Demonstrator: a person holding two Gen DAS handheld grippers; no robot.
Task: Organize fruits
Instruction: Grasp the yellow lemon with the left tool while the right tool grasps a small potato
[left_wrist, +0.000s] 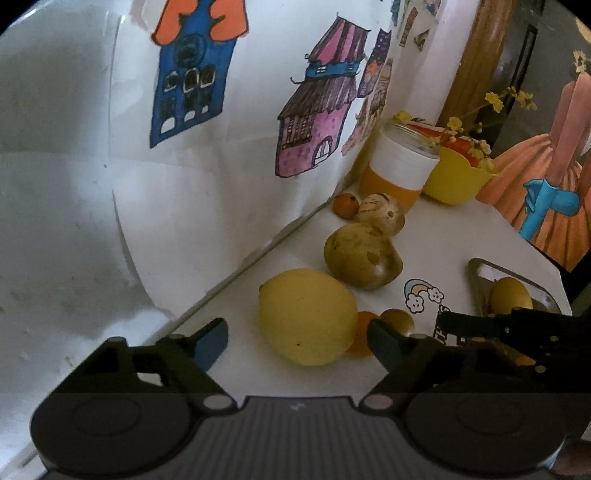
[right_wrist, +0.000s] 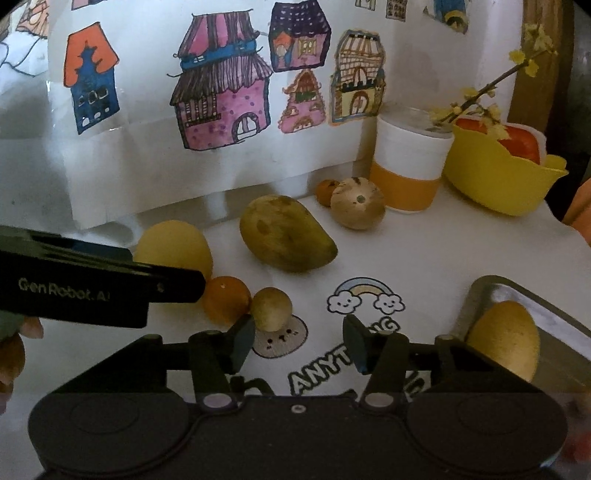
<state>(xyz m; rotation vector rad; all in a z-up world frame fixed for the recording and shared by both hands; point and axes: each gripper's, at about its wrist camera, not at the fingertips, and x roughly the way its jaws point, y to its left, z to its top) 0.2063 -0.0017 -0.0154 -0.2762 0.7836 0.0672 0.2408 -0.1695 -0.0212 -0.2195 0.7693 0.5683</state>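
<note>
Left claw (left_wrist: 297, 338) open wide, fingers standing on both sides of big yellow fruit (left_wrist: 308, 316), not yet touching it. Right claw (right_wrist: 299, 343) also open and empty, hovering low over counter (right_wrist: 424, 254), with small round brown fruit (right_wrist: 271, 308) just ahead of its left finger and small orange (right_wrist: 226, 300) touching that fruit further left.

Yellow fruit probably firm, a bit heavy, with smooth skin that may slip; best taken across widest middle, with gentle squeeze. Brown-spotted mango (right_wrist: 284, 234) further ahead looks ripe and soft, so easily bruised. Beyond it a pale round fruit (right_wrist: 357, 203) and another little orange (right_wrist: 327, 192), near a white and orange cup (right_wrist: 408, 162) and a yellow bowl (right_wrist: 495, 177).

To the right of right claw, a metal tray (right_wrist: 524, 295) already holding one yellow fruit (right_wrist: 504, 339).

Left claw held low and nearly level, reaching in from the side; right claw tilted down toward the counter.
</note>
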